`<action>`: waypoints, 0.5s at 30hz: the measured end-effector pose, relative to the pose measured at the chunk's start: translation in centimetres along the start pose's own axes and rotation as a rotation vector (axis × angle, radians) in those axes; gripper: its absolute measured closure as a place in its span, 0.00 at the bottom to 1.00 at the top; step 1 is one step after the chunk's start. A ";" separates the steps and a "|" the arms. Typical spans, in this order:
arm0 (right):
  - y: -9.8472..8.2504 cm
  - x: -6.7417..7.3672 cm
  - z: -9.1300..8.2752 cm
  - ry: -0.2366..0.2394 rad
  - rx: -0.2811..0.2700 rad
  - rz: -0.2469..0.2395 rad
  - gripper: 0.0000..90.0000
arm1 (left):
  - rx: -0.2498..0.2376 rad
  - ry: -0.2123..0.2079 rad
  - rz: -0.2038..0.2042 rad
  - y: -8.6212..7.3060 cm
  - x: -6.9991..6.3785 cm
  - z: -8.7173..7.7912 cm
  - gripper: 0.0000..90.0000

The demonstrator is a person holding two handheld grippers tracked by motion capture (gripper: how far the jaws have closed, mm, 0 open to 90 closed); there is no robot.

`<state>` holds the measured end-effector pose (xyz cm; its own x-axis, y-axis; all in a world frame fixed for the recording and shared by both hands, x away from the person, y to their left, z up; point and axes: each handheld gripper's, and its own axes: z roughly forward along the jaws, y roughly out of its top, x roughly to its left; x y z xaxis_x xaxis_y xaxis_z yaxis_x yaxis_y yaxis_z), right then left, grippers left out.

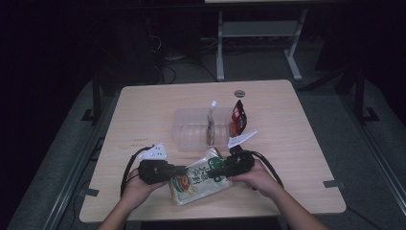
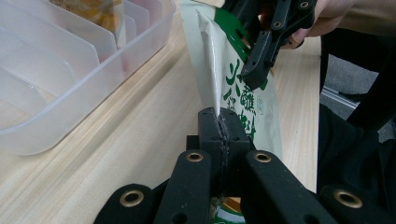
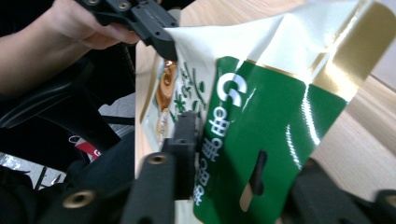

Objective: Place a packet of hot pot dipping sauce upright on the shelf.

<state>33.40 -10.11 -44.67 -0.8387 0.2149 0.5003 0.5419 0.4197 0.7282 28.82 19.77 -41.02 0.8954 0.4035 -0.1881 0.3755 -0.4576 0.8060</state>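
A green and cream food pouch (image 1: 201,177) lies near the front edge of the wooden table (image 1: 287,143), between the person's two hands and just in front of a clear plastic tray (image 1: 191,129). It carries green lettering and a picture of food on its face, with a gold strip and a hang slot at its green top end, clear in the right gripper view (image 3: 280,121).

The left gripper (image 1: 179,170) pinches the pouch's left edge: in the left gripper view its jaws are pressed together on a thin cream fold of the pouch (image 2: 233,93), which rises up from between them. The right gripper (image 1: 221,167) grips the green top end; in its own view the pouch sits between the jaws, the left one pressed against it, though the far jaw is blurred behind the film, so the hold looks firm rather than certain. The left hand (image 1: 139,189) and right hand (image 1: 258,177) hold the grippers low over the table.

The tray has ribbed dividers (image 2: 56,60) and holds an upright brownish packet (image 1: 210,125) in one slot. A red and black packet (image 1: 238,119) stands at the tray's right end; whether inside or just beside it I cannot tell. A small round grey disc (image 1: 239,93) sits in the tabletop farther back.
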 end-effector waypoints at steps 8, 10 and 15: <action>0.1 0.5 0.0 0.012 0.011 -0.041 0.95 | -0.006 0.004 0.001 -0.1 0.3 -0.1 0.99; 0.1 0.6 0.1 0.012 0.008 -0.060 0.97 | -0.008 0.006 0.003 -0.2 0.4 -0.1 0.99; 0.2 1.0 0.1 0.008 0.021 -0.082 0.99 | 0.000 0.017 0.010 -0.3 0.4 0.0 0.98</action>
<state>32.69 -9.76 -44.08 -0.8796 0.1720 0.4435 0.4703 0.4540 0.7567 29.14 20.05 -41.32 0.8949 0.4123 -0.1708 0.3669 -0.4619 0.8075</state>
